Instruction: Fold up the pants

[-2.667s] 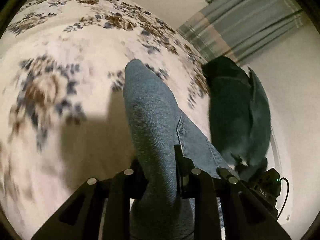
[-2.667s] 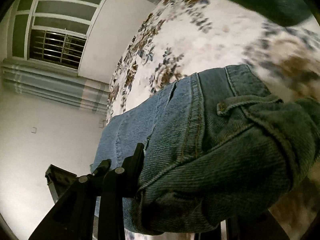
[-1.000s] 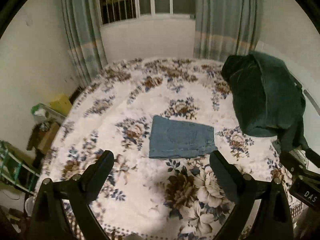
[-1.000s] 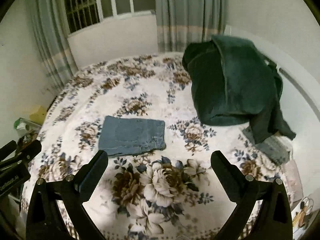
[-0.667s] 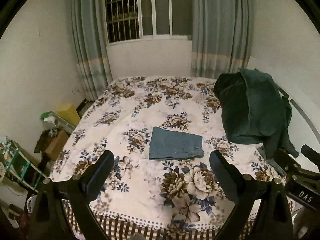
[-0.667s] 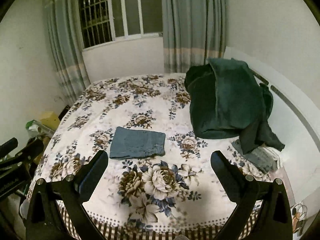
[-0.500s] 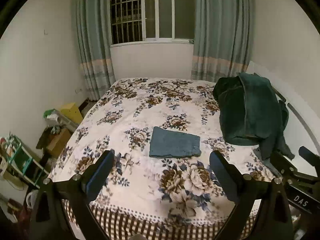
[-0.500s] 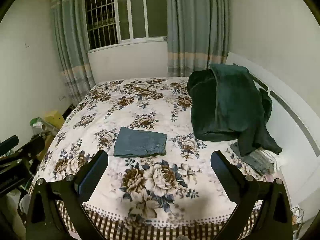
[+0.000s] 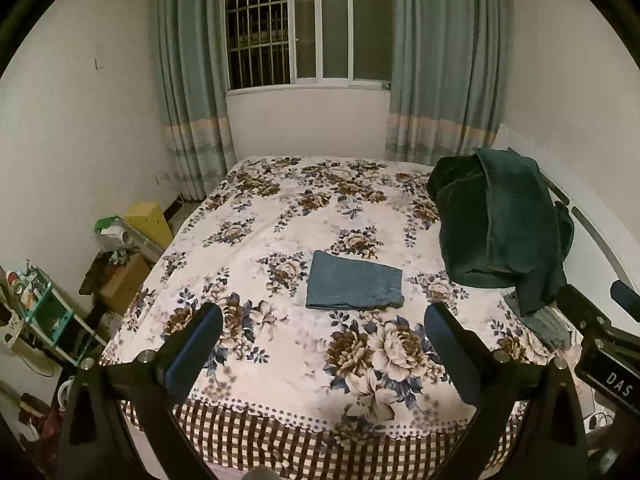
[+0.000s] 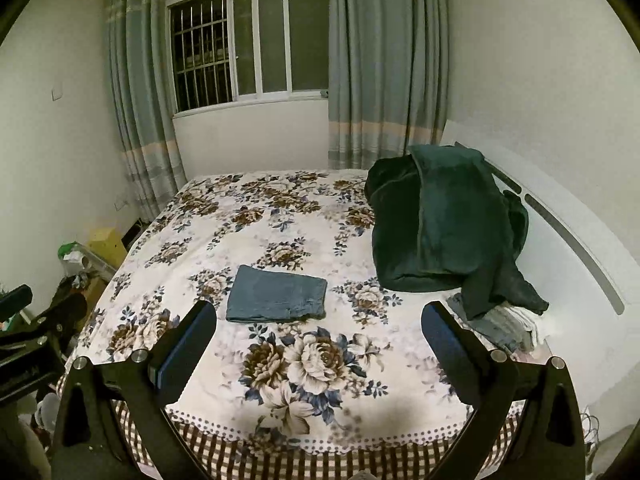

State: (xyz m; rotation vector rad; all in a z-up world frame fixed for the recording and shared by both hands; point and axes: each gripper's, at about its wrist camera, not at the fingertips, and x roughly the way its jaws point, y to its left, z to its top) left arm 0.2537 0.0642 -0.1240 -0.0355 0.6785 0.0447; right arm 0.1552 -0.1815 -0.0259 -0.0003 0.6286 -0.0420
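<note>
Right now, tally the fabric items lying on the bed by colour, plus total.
Blue denim: 1, the folded jeans.
Dark green: 1, the heaped blanket.
Grey: 1, a folded cloth partly under the blanket's edge.
Total: 3.

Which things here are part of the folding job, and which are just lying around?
Part of the job: folded jeans, left gripper, right gripper, both open and empty.

Just lying about: dark green blanket, yellow box, cardboard box.
</note>
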